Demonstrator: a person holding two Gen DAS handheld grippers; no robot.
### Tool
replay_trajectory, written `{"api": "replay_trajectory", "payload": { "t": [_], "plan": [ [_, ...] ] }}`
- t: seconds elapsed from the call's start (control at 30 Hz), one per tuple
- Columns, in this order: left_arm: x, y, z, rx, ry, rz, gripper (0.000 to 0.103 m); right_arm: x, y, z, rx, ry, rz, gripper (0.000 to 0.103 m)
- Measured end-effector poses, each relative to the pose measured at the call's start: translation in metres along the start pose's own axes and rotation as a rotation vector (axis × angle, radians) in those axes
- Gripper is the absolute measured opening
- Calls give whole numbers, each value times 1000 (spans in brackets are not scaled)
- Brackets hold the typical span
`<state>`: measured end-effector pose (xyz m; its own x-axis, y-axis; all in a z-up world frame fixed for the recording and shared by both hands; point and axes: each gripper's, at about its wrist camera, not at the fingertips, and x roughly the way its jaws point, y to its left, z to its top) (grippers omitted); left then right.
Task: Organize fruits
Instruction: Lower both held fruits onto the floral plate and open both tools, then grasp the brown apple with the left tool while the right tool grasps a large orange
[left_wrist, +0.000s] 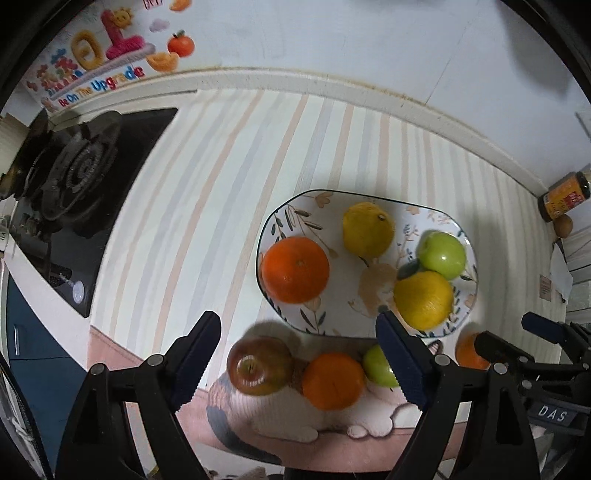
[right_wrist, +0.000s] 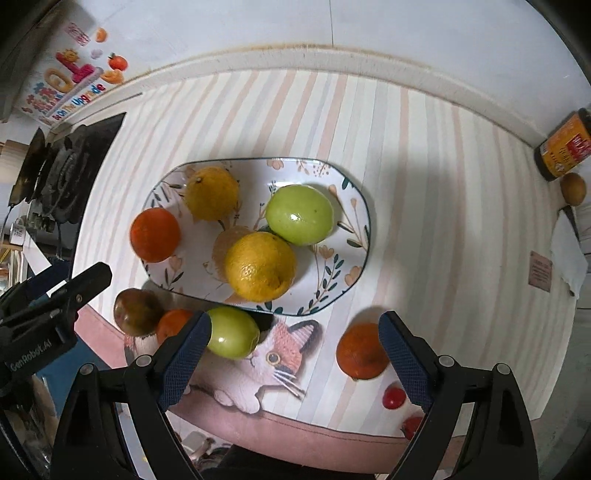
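A floral plate (left_wrist: 295, 206) (right_wrist: 354, 206) holds an orange (left_wrist: 295, 269) (right_wrist: 155, 234), two lemons (left_wrist: 367, 229) (left_wrist: 423, 299) (right_wrist: 260, 266) and a green apple (left_wrist: 441, 254) (right_wrist: 299, 214). On the mat in front lie a red apple (left_wrist: 258, 365) (right_wrist: 135, 312), an orange (left_wrist: 332, 380) (right_wrist: 171, 323), a green apple (left_wrist: 378, 365) (right_wrist: 232, 332) and another orange (right_wrist: 362, 350) (left_wrist: 467, 350). My left gripper (left_wrist: 299, 354) is open above the red apple and orange. My right gripper (right_wrist: 295, 354) is open between the green apple and the right orange.
A gas stove (left_wrist: 74, 173) (right_wrist: 62, 173) lies at the left. A jar (left_wrist: 563, 197) (right_wrist: 565, 146) and a brown fruit (right_wrist: 572, 188) stand at the right wall. Two cherry tomatoes (right_wrist: 393, 397) lie near the mat's front edge.
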<state>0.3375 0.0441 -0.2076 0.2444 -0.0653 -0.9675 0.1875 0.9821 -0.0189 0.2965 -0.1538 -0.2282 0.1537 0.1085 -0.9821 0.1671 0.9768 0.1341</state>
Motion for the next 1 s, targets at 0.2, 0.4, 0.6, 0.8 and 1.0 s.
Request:
{"api": "replay_trajectory", "payload": {
  "t": [0.2, 0.4, 0.6, 0.8, 1.0],
  "plan": [
    [-32, -3, -16, -2, -66, -4, 86, -34, 4, -22, -25, -64, -4, 94],
    [-61, -11, -30, 23, -125, 0, 86, -69, 4, -43, -38, -117, 11, 94],
    [-88, -16, -40, 19, -160, -39, 86, -102, 2, -57, -33, -170, 25, 94],
    [-102, -15, -43, 3, -186, -65, 86, -117, -3, -60, -15, -189, 51, 94],
    [-90, 4, -40, -32, -167, -43, 92, -94, -18, -52, 25, -139, 48, 94]
  ]
}}
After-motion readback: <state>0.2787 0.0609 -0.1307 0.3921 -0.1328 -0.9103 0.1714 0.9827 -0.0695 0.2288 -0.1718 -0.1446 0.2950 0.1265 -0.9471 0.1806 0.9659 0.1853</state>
